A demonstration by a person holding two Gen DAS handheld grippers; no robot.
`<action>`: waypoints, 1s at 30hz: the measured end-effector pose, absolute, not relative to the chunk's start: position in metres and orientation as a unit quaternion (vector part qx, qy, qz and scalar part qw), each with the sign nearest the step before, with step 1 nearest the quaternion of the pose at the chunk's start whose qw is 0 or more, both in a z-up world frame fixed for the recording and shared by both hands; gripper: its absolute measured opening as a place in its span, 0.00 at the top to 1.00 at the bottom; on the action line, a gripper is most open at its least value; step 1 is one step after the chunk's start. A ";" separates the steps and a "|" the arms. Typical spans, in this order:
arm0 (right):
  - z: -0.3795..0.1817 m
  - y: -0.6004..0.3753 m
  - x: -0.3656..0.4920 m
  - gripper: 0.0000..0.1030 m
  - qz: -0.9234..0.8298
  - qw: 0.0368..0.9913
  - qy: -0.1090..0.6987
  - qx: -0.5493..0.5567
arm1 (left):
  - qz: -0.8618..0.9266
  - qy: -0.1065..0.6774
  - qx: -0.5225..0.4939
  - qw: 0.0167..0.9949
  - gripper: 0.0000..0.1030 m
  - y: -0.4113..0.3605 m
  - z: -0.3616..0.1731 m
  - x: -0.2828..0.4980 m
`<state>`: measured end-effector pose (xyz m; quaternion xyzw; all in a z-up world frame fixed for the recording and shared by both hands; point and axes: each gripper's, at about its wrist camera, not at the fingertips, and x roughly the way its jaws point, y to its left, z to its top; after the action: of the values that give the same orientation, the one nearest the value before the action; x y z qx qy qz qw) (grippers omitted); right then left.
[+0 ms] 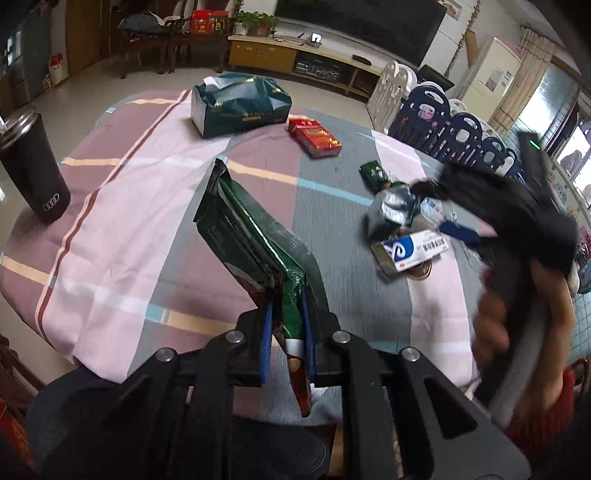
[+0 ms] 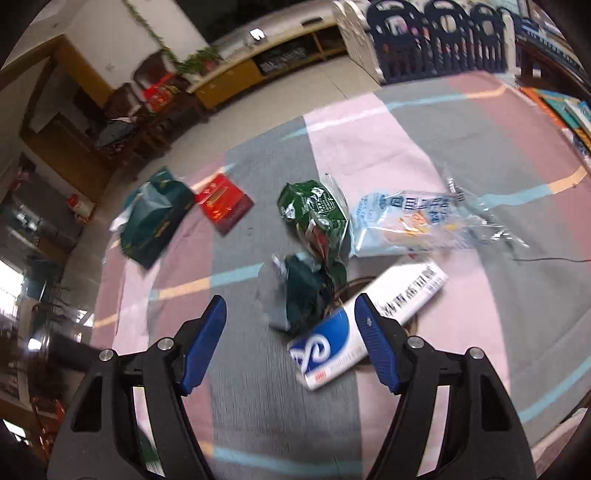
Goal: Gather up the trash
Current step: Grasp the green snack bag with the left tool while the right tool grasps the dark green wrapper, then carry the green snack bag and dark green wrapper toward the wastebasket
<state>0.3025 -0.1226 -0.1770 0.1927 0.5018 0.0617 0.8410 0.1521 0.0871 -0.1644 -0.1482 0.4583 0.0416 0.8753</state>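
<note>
Gripping green wrapper [image 1: 255, 236] in left claw [image 1: 288, 347]; right claw [image 2: 291, 328] wide (empty) above toothpaste box [image 2: 369, 317]

A home, by every sign a living room that doubles as a dining space; a round table [image 1: 155, 206] near the camera wears a checked cloth in pink, grey and mauve; far across a pale tiled floor [image 1: 155, 83] a low yellow-wood TV cabinet [image 1: 295, 59] runs under a large dark television [image 1: 362, 18]; potted plants [image 1: 255, 20] stand at its left end, beside dark wooden chairs [image 1: 147, 40]; at far right a blue-and-white child's play fence [image 1: 443, 122] lines the room, with a tall standing air conditioner [image 1: 495, 74] and curtained window [image 1: 554, 92] behind.
</note>
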 end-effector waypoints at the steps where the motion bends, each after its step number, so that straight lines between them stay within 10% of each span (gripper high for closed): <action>1: -0.183 -0.121 0.311 0.31 0.049 0.836 0.509 0.200 | 0.041 0.461 -0.149 0.874 0.85 0.088 -0.168 0.150; 8: -0.187 -0.090 0.304 0.71 0.098 0.834 0.524 0.141 | 0.054 0.466 -0.146 0.871 0.85 0.095 -0.178 0.146; 19: -0.145 -0.108 0.155 0.73 0.084 0.888 0.437 -0.116 | 0.061 0.465 -0.117 0.875 0.85 0.078 -0.172 0.139; 30: -0.173 -0.162 0.126 0.73 0.006 0.878 0.475 -0.061 | 0.040 0.459 -0.071 0.885 0.85 0.036 -0.185 0.145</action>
<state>0.1259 -0.1619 -0.1731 -0.0612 0.4745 0.0060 0.8781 0.1453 0.0364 -0.1847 -0.0713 0.4592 0.0403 0.8845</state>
